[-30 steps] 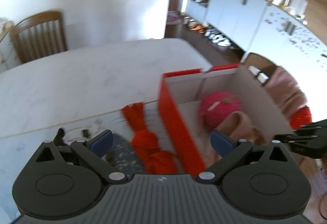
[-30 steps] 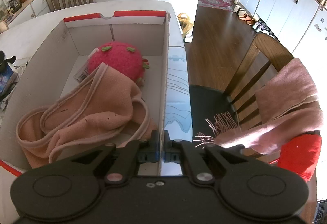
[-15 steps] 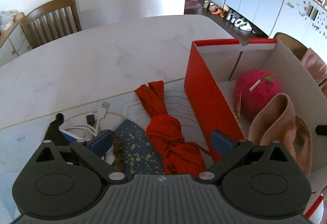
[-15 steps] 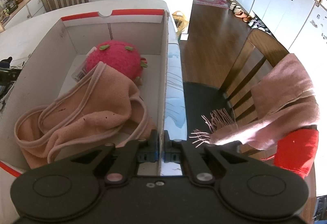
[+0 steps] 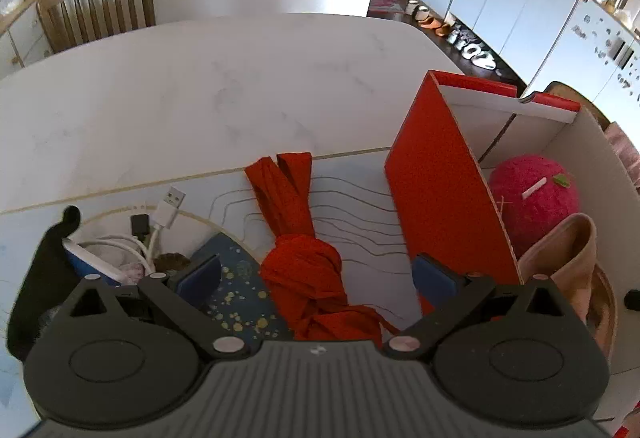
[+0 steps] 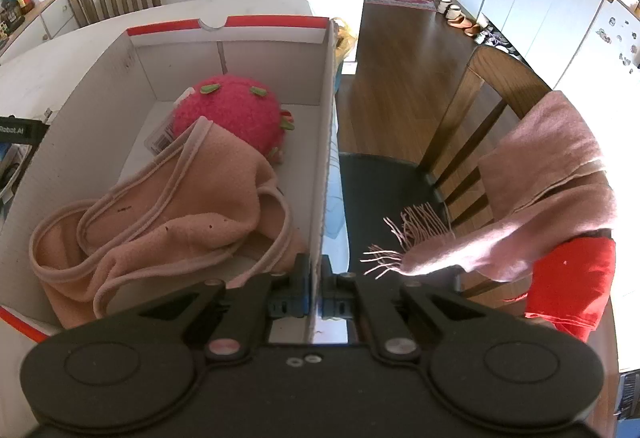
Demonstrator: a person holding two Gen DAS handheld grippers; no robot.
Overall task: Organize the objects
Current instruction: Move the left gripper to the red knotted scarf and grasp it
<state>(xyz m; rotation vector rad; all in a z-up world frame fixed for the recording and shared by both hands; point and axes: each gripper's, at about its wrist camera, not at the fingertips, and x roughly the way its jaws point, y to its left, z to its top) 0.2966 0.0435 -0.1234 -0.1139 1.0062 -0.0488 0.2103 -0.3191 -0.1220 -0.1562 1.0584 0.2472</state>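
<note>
On the white marble table (image 5: 200, 98), a knotted red scarf (image 5: 304, 254) lies beside the red box (image 5: 436, 198), partly hidden under the wide-open left gripper (image 5: 316, 274). The right gripper (image 6: 315, 288) pinches the box's wall.

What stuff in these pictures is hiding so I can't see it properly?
- Left wrist view: the near end of the red cloth is hidden under the left claw.
- Left wrist view: the blue thing beside the white cable is mostly covered.
- Right wrist view: the box floor under the pink cloth is hidden.
</note>
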